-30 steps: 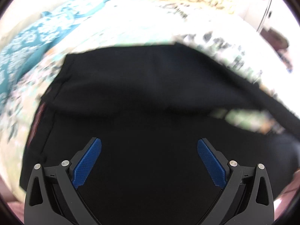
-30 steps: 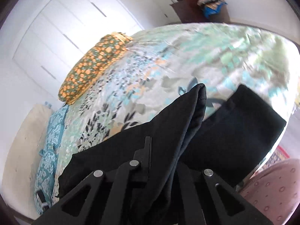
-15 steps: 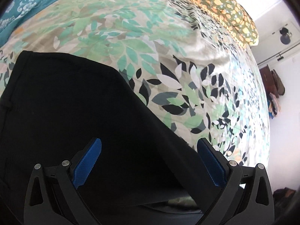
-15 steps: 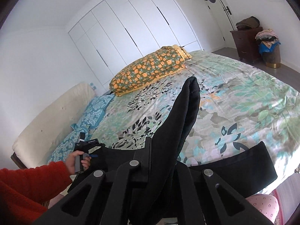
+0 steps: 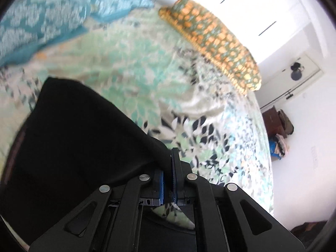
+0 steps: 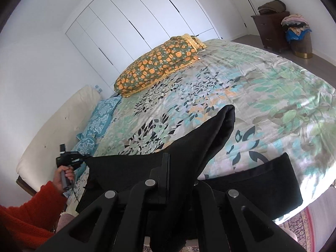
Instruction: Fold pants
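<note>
Your left gripper (image 5: 170,163) has just been closing its jaws, and now the blue ribbed pads (image 5: 161,187) are clamped on an edge of the black pants (image 5: 79,138). Your right gripper (image 6: 178,168) also has its jaws together on the pants, where a thick fold of the cloth (image 6: 212,134) rises up between the fingers and hides the tips.

The pants are of a matt black fabric. They lie at the near edge of the bed (image 6: 273,88), lifted at both held places, and one flat part with a stitched hem (image 6: 262,180) hangs toward the side of the bed.

The bed cover is smooth with a print of green and dark leaves. On it, well apart from the pants, rest a pillow with orange flowers (image 6: 159,63) and a teal patterned pillow (image 6: 100,117). Behind stand white wardrobe doors (image 6: 134,21) and a dark wooden dresser (image 6: 271,29) with piled clothes. Your left hand (image 6: 63,174) comes out of a fuzzy red sleeve (image 6: 27,214).
</note>
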Demonstrator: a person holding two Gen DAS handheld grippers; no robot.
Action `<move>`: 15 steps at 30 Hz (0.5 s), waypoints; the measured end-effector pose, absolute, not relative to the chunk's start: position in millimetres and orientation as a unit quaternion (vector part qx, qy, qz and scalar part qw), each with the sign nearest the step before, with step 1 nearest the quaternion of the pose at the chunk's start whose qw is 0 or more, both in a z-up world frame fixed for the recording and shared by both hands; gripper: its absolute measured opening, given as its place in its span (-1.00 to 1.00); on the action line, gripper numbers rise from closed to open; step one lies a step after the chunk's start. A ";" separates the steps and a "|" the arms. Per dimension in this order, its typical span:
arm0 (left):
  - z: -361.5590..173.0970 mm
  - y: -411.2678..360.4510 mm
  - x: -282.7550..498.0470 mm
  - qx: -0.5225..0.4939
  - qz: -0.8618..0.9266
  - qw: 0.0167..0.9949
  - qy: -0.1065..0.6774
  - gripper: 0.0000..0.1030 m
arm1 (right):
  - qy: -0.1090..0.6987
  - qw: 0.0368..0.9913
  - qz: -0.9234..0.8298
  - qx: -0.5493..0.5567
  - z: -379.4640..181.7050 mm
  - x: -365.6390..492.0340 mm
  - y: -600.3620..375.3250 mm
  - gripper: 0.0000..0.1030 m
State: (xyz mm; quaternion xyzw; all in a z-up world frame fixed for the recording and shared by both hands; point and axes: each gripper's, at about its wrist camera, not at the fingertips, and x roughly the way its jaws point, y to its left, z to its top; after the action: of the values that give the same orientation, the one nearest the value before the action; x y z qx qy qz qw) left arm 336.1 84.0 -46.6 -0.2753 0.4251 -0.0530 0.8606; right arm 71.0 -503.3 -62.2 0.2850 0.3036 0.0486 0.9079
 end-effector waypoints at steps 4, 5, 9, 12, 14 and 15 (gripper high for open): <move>-0.6 106.5 244.6 -0.227 -0.028 0.904 0.362 -0.89 | 0.340 0.890 0.049 0.298 -79.4 105.9 -515.9 -0.94; -10.3 108.6 225.1 -0.226 -0.020 0.901 0.370 -0.89 | 0.362 0.880 0.039 0.304 -91.3 110.1 -521.0 -0.94; -114.6 92.2 167.7 -0.213 0.004 0.848 0.486 -0.89 | 0.486 0.824 -0.008 0.289 -153.9 112.9 -534.2 -0.94; -188.8 74.0 156.8 -0.226 0.007 0.796 0.562 -0.89 | 0.552 0.791 -0.042 0.260 -192.7 105.2 -540.8 -0.94; -200.1 69.4 157.6 -0.229 0.008 0.782 0.580 -0.89 | 0.564 0.784 -0.055 0.254 -203.1 98.4 -546.1 -0.93; -195.5 68.0 159.8 -0.232 0.002 0.780 0.581 -0.89 | 0.563 0.782 -0.056 0.261 -205.0 95.9 -550.0 -0.89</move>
State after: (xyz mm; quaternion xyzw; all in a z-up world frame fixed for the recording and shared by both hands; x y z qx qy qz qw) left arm 159.8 68.0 -195.5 -0.2320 0.5809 0.0018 0.7802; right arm 95.9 -550.0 -205.0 0.2605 0.5634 -0.0560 0.7820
